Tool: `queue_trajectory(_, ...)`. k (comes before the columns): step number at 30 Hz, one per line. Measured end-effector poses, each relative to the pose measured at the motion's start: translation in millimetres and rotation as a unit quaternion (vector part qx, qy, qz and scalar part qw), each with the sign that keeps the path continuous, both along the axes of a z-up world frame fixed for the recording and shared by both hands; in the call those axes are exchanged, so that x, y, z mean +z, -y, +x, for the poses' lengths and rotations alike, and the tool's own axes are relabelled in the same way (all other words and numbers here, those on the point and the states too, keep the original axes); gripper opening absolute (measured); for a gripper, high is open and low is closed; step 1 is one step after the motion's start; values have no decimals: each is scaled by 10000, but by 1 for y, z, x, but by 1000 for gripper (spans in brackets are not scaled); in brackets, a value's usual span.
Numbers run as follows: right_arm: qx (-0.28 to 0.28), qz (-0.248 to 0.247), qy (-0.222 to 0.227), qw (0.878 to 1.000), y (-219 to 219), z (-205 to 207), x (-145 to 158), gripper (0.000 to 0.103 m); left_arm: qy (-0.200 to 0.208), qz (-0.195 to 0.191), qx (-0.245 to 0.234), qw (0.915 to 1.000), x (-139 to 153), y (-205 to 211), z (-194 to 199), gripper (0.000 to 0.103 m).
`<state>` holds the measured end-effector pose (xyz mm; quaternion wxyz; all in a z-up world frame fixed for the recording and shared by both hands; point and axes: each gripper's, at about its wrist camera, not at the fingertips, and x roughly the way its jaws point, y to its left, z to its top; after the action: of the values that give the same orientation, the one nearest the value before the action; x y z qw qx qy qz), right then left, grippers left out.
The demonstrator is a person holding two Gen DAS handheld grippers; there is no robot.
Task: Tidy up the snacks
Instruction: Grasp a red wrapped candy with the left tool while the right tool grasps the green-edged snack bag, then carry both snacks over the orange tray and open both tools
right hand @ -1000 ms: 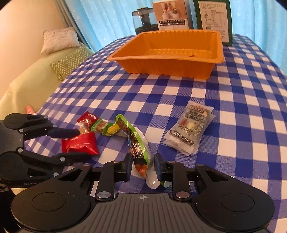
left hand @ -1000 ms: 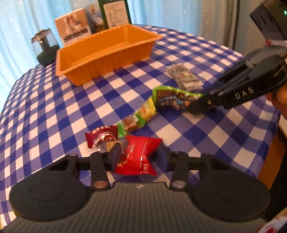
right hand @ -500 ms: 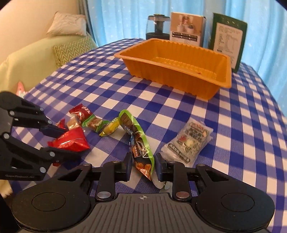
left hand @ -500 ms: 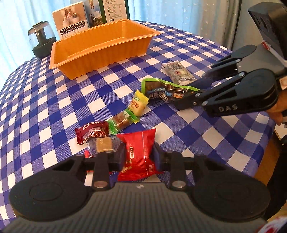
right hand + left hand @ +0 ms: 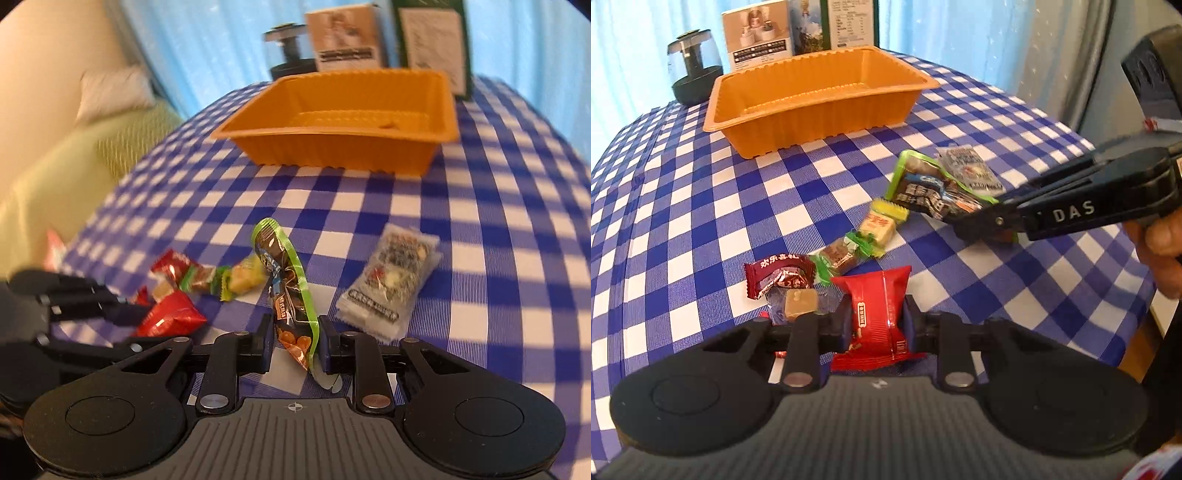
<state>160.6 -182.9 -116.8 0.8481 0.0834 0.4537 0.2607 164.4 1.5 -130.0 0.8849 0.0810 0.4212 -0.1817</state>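
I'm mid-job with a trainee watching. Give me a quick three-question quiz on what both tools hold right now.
1. True or false: the orange bin already holds snacks.
2. Which packet is the left tool shut on? A) red packet B) clear packet C) yellow candy
3. Fill in: the right tool grips the ____-edged packet.

Key: 1 false, the bin looks empty. 2 A. 3 green.
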Motion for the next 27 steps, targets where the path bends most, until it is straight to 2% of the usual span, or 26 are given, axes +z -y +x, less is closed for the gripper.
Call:
queue_trajectory(5, -246, 338, -149, 9990, 12, 1, 4, 24, 131, -108, 191, 9997, 6, -1, 0, 24)
queue_trajectory(16, -570, 691, 73, 9960, 26, 3, 30, 24, 491, -168, 758, 9958, 27, 0, 11, 24)
queue_trajectory(27, -1079, 752, 245, 9910, 39, 23, 54, 24, 851, -89, 788, 9932, 61, 13, 35, 24)
